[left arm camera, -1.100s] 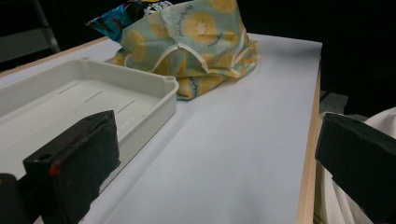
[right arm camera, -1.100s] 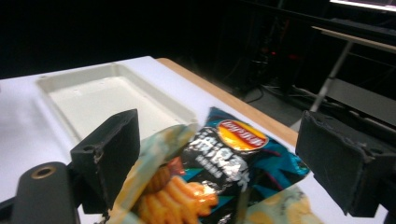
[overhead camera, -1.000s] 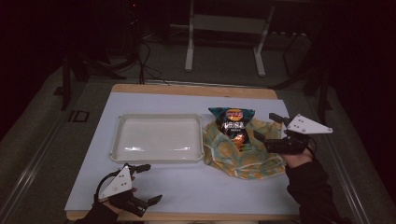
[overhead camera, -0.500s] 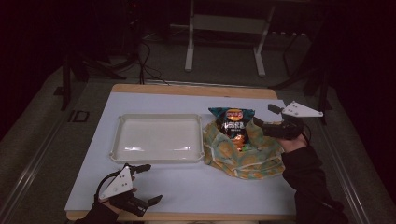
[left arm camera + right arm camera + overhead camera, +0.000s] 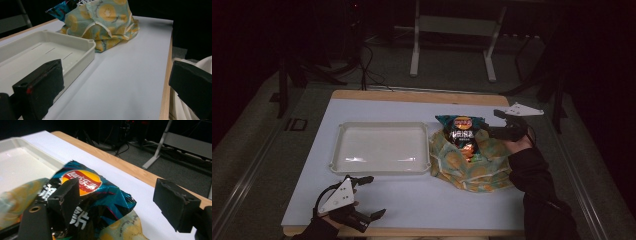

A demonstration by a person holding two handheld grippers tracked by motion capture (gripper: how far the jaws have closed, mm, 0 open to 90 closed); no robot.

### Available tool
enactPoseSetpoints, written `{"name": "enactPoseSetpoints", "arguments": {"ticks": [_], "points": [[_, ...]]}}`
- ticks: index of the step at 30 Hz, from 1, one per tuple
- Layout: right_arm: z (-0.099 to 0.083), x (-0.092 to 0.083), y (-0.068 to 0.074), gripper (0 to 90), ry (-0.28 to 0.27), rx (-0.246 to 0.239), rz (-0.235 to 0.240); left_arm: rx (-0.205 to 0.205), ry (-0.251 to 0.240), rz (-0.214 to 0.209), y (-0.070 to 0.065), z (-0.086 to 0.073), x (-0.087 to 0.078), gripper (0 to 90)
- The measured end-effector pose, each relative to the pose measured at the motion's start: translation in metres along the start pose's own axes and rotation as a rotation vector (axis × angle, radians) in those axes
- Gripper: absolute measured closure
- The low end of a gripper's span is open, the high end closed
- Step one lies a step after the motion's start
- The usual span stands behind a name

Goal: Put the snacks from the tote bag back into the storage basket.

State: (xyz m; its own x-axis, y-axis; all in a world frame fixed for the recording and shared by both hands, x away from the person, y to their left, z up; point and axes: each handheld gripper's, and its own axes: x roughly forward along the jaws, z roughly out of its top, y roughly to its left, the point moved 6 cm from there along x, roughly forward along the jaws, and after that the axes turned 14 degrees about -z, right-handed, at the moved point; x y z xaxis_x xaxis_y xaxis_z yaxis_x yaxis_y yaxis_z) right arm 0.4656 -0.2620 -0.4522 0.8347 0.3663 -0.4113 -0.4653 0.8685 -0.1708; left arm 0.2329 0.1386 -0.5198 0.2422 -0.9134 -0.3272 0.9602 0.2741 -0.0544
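From above, the crisp packet sits in a yellow-patterned cloth bag just beside the white tray on the counter, while the right gripper's own camera shows its jaws spread around the packet's top and the left gripper hovers near the counter's front edge, jaws spread.

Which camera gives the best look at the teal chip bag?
The right gripper view: the crinkled teal chip bag sits close between that gripper's open jaws, logo readable. The high view shows it small, lying on the yellow-patterned cloth. The left gripper view catches just a teal corner behind the cloth.
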Motion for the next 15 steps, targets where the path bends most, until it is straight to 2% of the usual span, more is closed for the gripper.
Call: {"name": "enactPoseSetpoints", "arguments": {"ticks": [3, 15], "points": [[-0.004, 0.008, 0.000, 21.4, 0.011, -0.012, -0.016, -0.001, 0.001, 0.000, 0.000, 0.000, 0.000, 0.2], [-0.023, 0.028, -0.001, 20.7, 0.044, 0.025, 0.012, 0.001, 0.007, 0.000, 0.000, 0.000, 0.000, 0.2]]}}
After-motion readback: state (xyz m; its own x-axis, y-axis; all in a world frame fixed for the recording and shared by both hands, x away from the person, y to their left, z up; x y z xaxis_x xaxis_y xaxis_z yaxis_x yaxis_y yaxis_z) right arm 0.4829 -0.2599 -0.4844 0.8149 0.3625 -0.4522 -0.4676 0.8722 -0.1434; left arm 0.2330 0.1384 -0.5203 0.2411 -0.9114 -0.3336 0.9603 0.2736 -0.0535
